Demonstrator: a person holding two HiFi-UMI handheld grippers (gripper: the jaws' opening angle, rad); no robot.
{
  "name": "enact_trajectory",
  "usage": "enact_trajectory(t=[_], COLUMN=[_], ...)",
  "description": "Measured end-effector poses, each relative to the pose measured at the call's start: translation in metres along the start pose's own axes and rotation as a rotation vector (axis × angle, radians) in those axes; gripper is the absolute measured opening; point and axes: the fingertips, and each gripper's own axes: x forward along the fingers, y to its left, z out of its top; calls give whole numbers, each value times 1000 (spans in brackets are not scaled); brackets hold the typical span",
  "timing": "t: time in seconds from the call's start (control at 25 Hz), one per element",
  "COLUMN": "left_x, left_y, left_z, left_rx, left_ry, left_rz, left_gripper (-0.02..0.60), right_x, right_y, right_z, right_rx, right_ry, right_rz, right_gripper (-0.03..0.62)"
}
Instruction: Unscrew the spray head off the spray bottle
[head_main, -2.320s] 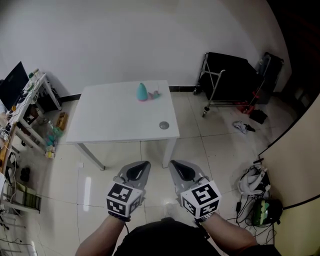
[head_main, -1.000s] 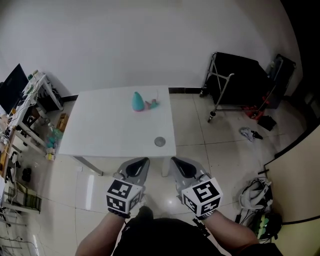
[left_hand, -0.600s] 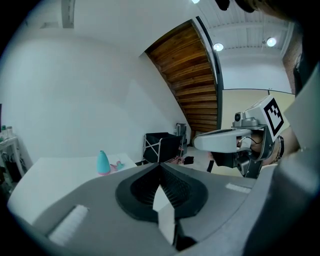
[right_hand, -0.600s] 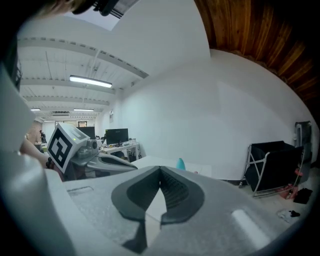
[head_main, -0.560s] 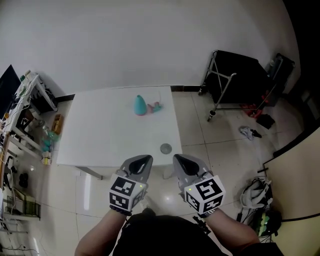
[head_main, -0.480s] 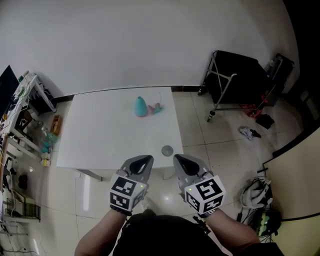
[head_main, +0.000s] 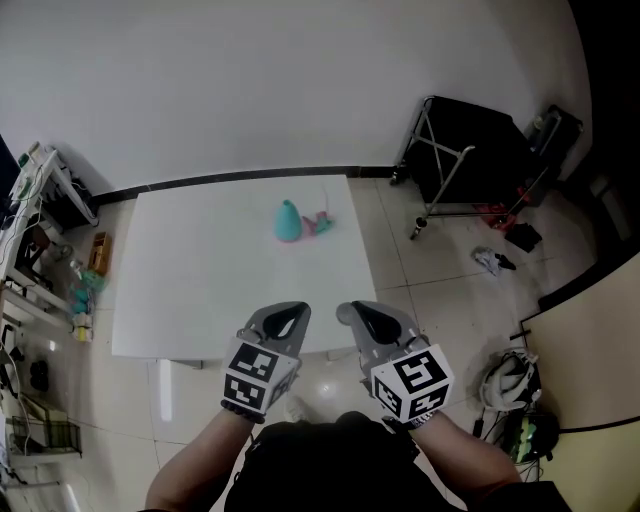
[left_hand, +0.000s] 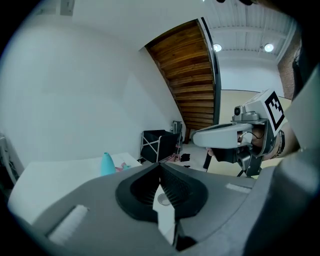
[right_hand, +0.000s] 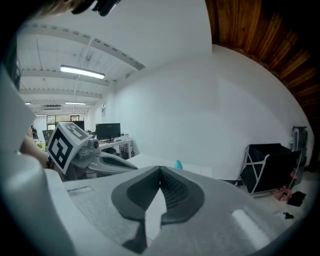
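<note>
A: Across mid-frame lies the white table (head_main: 200, 285); left gripper (head_main: 293, 311) and right gripper (head_main: 348, 310) hover at its near edge, jaws pressed together, empty.

B: Teal spray bottle (head_main: 288, 221) stands upper centre, well apart from both. Open the jaws early; I'd clamp the body low and grip its top squarely before twisting.

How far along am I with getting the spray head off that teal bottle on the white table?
Nothing looks done yet. The teal cone-shaped spray bottle stands at the far side of the white rectangular table, with a small pink item beside it. In hand: nothing. The left tool and right tool are shut and empty at the near edge. Left to do: reach it, grip it and unscrew the head.
</note>
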Motion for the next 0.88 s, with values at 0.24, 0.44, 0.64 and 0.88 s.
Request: enact_trajectory(t=[0.24, 0.44, 0.64, 0.88], left_x=[11, 31, 52, 87], left_y=[15, 26, 39, 55], left_z=[-5, -10, -13, -22], left_rx=[-18, -16, 2, 22], left_ry=[30, 48, 79, 131], left_rz=[-24, -18, 2, 25], left_gripper=[37, 58, 89, 121], right_x=[17, 30, 50, 75], right_y=[-7, -22, -39, -64], right_z=[0, -6, -11, -18], right_rx=[1, 7, 13, 16], right_ry=[24, 48, 69, 98], right_rz=[-17, -19, 0, 30], right_gripper=[-11, -9, -9, -9])
